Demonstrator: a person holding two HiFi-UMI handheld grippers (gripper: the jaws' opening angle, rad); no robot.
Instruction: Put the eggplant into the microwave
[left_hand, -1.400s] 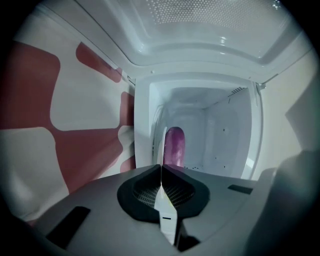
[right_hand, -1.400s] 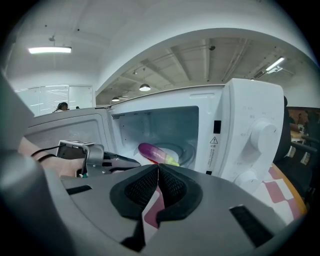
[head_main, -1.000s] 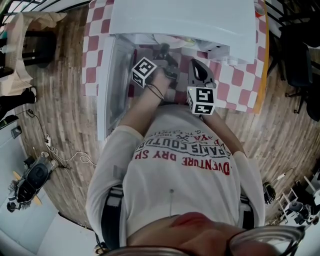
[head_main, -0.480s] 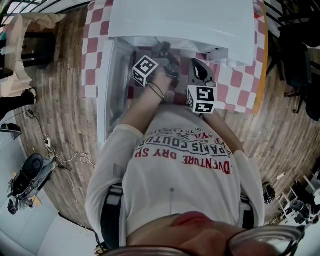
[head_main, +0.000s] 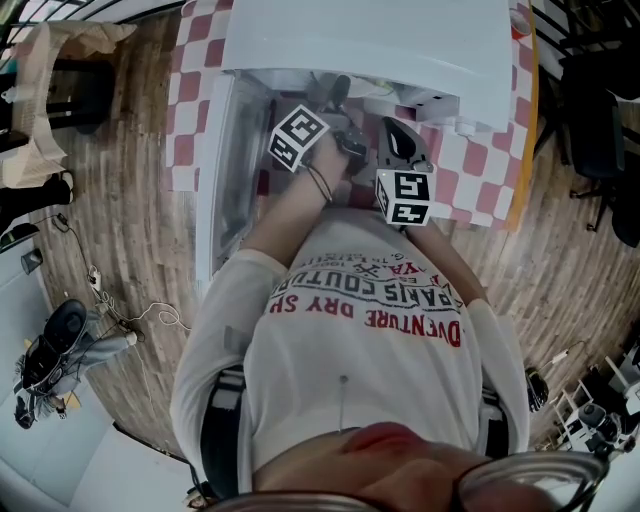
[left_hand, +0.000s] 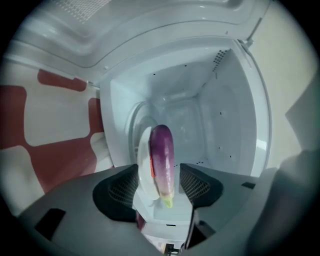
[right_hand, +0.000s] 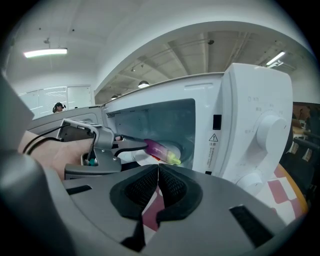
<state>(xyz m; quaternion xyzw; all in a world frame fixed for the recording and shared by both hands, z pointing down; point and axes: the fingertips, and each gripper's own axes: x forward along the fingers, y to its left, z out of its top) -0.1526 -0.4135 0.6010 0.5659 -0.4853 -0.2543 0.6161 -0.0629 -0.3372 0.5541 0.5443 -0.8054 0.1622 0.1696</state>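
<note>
Since half a second ago the left gripper has pushed a little further toward the microwave, its marker cube sitting slightly higher in the head view. The right gripper has barely shifted.

One eggplant is in sight. It is pinched between the left jaws, purple end forward and green tip back, at the mouth of the open cavity and not yet set down. A white rounded piece lies against its side, and what that piece is cannot be made out.

There is one microwave, with its one door swung open to the left. Two grippers show, each with one cube, the second cube being on the right one. The right jaws are pressed together with nothing between them, held just outside the control panel.

In the head view the eggplant is hidden under the microwave's top. The checked cloth is largely covered, and the person's shirt fills the lower half.
</note>
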